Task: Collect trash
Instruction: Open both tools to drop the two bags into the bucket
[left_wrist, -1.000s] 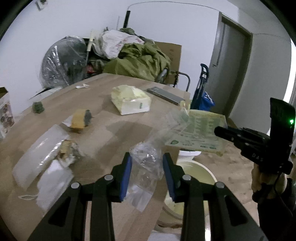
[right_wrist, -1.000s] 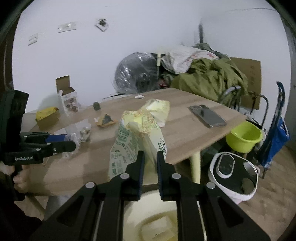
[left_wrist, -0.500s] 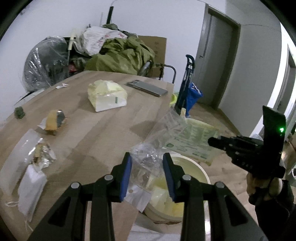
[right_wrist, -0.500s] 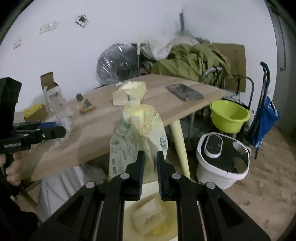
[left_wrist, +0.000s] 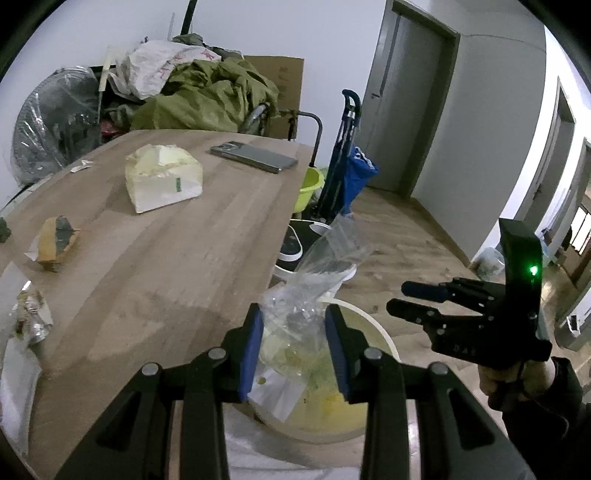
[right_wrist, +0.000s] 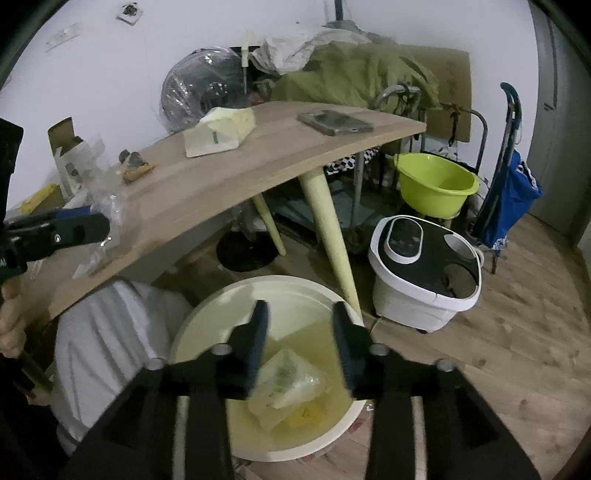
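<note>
Now that the right gripper's (right_wrist: 299, 341) fingers have just been opening, nothing sits between them: they stand spread above the round cream plastic bin (right_wrist: 192, 332), and the green-printed yellow bag (right_wrist: 288, 384) they pinched half a second ago lies loose at the bottom of that bin, on top of other pale wrappers. The left wrist view agrees, showing that gripper (left_wrist: 397, 299) with its two dark fingers apart and empty, out over the wooden floor (left_wrist: 406, 251) beside the bin.

By contrast, the left gripper (left_wrist: 293, 345) has not let go. Its blue-padded fingers (left_wrist: 251, 347) pinch a crumpled clear plastic bag (left_wrist: 310, 291), whose upper end flops forward past the fingertips. A second ago this bag hung over the wooden table (left_wrist: 166, 266); now it hangs just past the table's edge, over the near rim of the bin (left_wrist: 380, 336).

So one piece of trash is delivered and a second looks ready to drop; I judge that spreading the left fingers is the next step, though the light bag may cling to a pad or catch the rim. More litter waits on the table: a torn cream paper pack (left_wrist: 162, 181), a brown-and-grey scrap (left_wrist: 57, 242) and a shiny crumpled foil wrapper (left_wrist: 29, 314). A grey phone (left_wrist: 255, 157) lies there too, which is likely not trash.
</note>
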